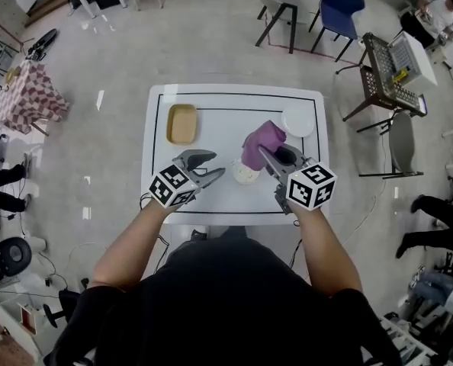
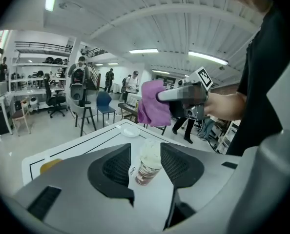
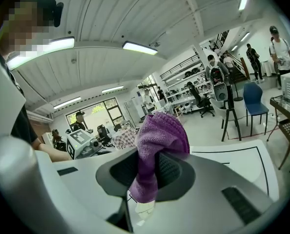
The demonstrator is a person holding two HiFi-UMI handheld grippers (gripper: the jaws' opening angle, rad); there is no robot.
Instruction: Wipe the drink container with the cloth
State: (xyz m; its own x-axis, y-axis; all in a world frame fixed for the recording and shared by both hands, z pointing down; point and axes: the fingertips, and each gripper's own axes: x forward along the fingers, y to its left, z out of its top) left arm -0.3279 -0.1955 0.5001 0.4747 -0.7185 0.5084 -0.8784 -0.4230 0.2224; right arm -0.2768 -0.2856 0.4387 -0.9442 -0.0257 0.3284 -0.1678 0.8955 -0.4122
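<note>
Jaws of left gripper [image 2: 145,148] part-open around lidded drink cup [image 2: 146,168], apparently not pressing. Right gripper [image 3: 156,156] clamps soft purple cloth [image 3: 160,130]. Cup likely light, tippy, crushable: hold mid-body gently.

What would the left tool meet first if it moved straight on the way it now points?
Most likely the drink cup, which stands upright in line with the gap between the open jaws of the left tool. How near it is I cannot tell.

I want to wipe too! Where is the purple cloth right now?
The purple cloth is pinched in the right gripper, centre of the head view, hanging just above the drink cup, right of the left gripper.
</note>
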